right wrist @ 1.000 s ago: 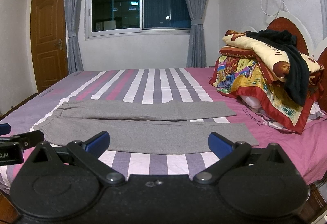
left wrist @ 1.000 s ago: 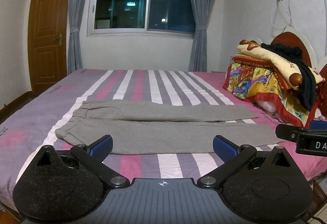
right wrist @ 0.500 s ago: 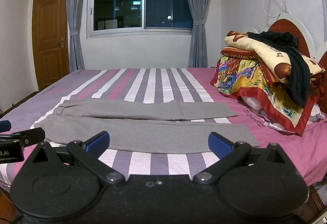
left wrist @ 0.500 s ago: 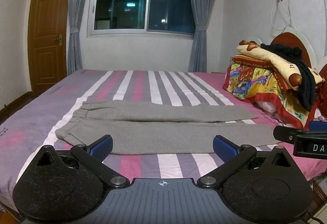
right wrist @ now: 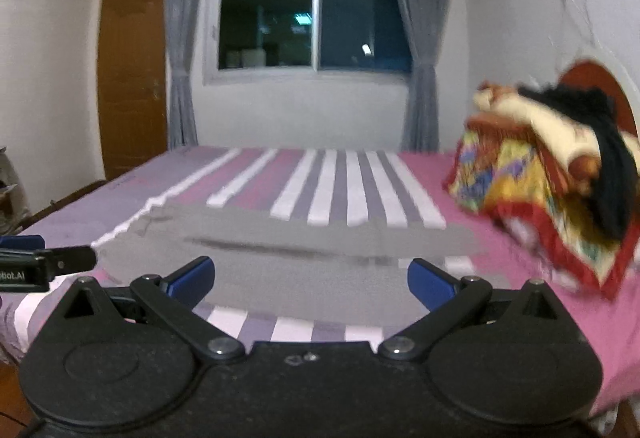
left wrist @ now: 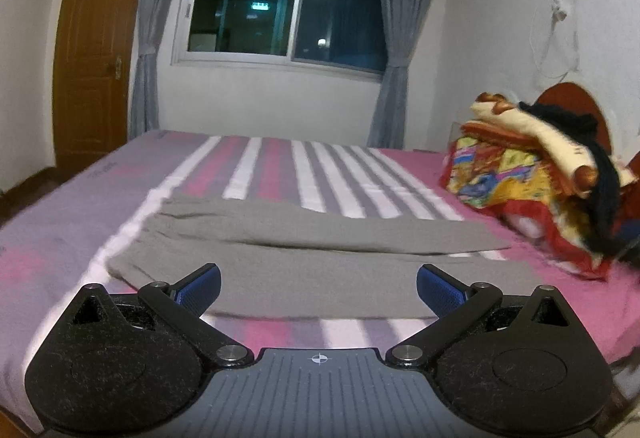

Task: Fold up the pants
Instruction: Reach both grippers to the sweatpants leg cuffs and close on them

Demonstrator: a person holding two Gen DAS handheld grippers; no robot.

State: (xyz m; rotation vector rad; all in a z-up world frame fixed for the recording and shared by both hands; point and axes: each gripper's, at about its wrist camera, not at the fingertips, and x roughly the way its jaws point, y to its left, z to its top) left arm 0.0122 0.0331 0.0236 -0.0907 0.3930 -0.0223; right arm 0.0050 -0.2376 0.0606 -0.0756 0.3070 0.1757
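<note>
Your gray pants [left wrist: 312,258] lie flat and unfolded across the striped bed [left wrist: 72,214], legs side by side, waistband toward the door [left wrist: 92,54]. Your left gripper [left wrist: 318,288] and right gripper [right wrist: 310,284] both hang above the near bed edge, fingers spread wide, holding nothing. A pile of blankets [left wrist: 532,178] sits at the headboard end.

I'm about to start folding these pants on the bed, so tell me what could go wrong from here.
1. The gray pants lie flat on the striped bedsheet; a low pinch by the open left gripper or right gripper might catch the sheet too.
2. The leg ends lie close to the bedding pile, so a sweeping fold could snag it.
3. The right wrist view is blurred, so aim may be off.
</note>
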